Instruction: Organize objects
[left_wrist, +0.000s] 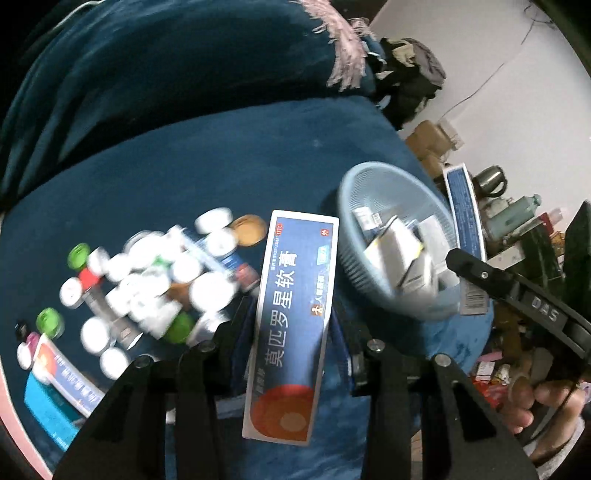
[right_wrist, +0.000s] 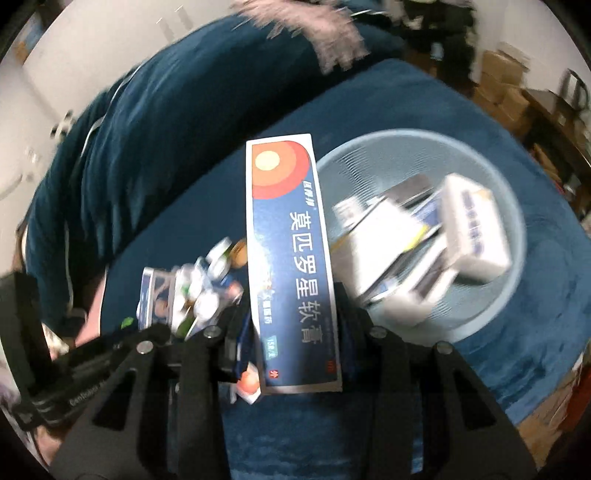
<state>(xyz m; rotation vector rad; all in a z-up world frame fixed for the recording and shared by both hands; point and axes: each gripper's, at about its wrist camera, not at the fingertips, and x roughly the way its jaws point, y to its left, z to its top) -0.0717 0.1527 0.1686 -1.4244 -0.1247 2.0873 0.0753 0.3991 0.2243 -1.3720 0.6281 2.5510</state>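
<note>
My left gripper is shut on a long blue ointment box with a red-orange circle. My right gripper is shut on a like blue ointment box, held just left of a light blue mesh basket. The basket holds several white and grey medicine boxes. A cluster of small white-capped and green-capped bottles lies on the dark blue cover left of the left gripper, and it also shows in the right wrist view. The right gripper's black body shows beyond the basket.
Another blue box lies at the left edge of the blue cover. A blue blanket heap rises behind. Cardboard boxes and a cluttered shelf with bottles stand on the right. The cover's edge drops off at right.
</note>
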